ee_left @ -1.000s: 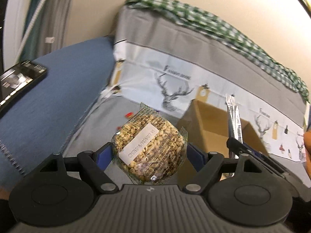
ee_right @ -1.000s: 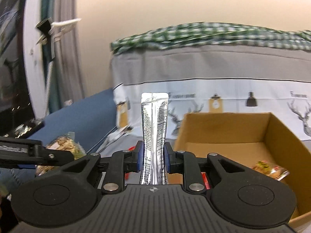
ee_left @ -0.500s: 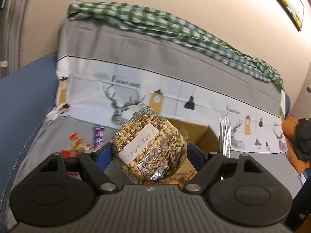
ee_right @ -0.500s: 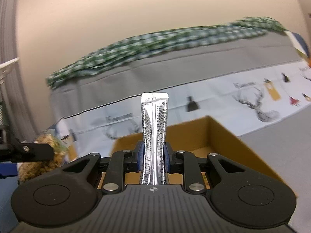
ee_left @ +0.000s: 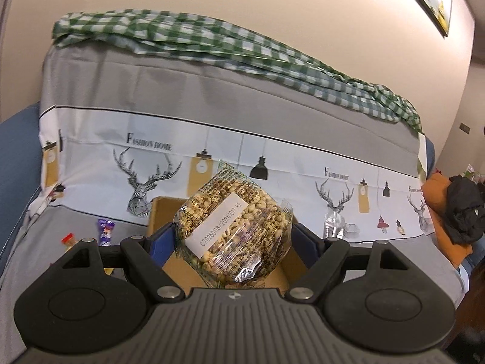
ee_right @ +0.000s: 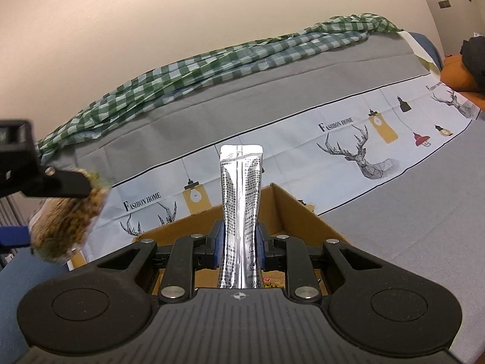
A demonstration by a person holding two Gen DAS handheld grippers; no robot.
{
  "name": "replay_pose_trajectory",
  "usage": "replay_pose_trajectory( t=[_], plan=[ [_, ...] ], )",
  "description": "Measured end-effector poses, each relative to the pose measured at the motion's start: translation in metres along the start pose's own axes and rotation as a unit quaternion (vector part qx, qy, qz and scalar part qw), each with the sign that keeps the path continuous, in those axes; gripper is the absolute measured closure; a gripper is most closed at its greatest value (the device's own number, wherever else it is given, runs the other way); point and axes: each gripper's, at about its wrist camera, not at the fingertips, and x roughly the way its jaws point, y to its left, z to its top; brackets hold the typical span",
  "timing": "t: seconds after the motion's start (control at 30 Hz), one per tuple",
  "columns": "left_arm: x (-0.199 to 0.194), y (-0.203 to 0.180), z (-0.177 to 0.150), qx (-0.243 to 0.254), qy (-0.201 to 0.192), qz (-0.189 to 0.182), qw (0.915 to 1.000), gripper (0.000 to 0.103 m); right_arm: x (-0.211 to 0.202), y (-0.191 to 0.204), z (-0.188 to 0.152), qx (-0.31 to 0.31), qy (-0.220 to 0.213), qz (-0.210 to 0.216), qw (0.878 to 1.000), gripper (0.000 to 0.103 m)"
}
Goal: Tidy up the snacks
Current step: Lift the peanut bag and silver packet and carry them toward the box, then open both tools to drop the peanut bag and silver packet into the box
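My left gripper (ee_left: 235, 239) is shut on a clear bag of puffed grain snack (ee_left: 233, 233) with a white date label, held above the open cardboard box (ee_left: 157, 212). My right gripper (ee_right: 239, 242) is shut on an upright silver foil stick pack (ee_right: 241, 200), held over the same box (ee_right: 291, 209). In the right wrist view the grain bag (ee_right: 65, 221) and a left gripper finger (ee_right: 57, 183) show at the left edge. The top of the foil pack shows in the left wrist view (ee_left: 333, 223). The box floor is mostly hidden.
The box sits on a grey sofa cover (ee_left: 394, 261) with a deer print backrest (ee_left: 145, 176). A green checked cloth (ee_left: 212, 42) lies on top. Small loose snacks (ee_left: 104, 232) lie left of the box. An orange cushion with a black item (ee_left: 460, 212) is at the far right.
Both grippers have swung right and come over the box, each still holding its snack. The left view now shows the box under the grain bag.
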Motion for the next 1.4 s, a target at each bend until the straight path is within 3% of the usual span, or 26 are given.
replay_pose_trajectory(
  t=[0.9,1.0,1.07,1.1,1.17,1.27,1.33,1.4],
  plan=[
    [0.021,-0.024,0.003,0.011,0.010,-0.019,0.9997,0.017,0.003,-0.003,0.002,0.003,0.003,0.000,1.000,0.080],
    [0.019,-0.024,0.003,0.019,0.006,-0.018,0.9996,0.006,0.002,-0.001,0.002,0.000,0.003,-0.005,1.000,0.074],
    [0.016,-0.024,0.003,0.023,-0.005,-0.012,0.9996,0.005,0.000,0.000,0.001,-0.005,-0.005,-0.016,1.000,0.045],
    [0.014,-0.023,0.002,0.025,-0.009,-0.010,0.9996,0.005,-0.001,0.000,0.001,-0.004,-0.009,-0.018,1.000,0.037],
    [0.007,-0.017,-0.002,0.029,-0.024,-0.006,0.9993,0.005,-0.002,0.001,0.000,-0.006,-0.011,-0.019,1.000,0.037],
    [-0.007,0.001,-0.012,0.033,-0.041,-0.002,0.9986,0.014,-0.001,0.001,-0.002,-0.012,-0.006,-0.022,1.000,0.037],
    [-0.017,0.022,-0.021,0.022,-0.032,-0.003,0.9992,0.030,-0.001,0.003,-0.004,-0.016,-0.003,-0.021,1.000,0.037],
    [-0.023,0.048,-0.033,0.002,-0.006,-0.005,1.0000,0.057,0.000,0.006,-0.006,-0.024,-0.001,-0.020,1.000,0.037]
  ],
)
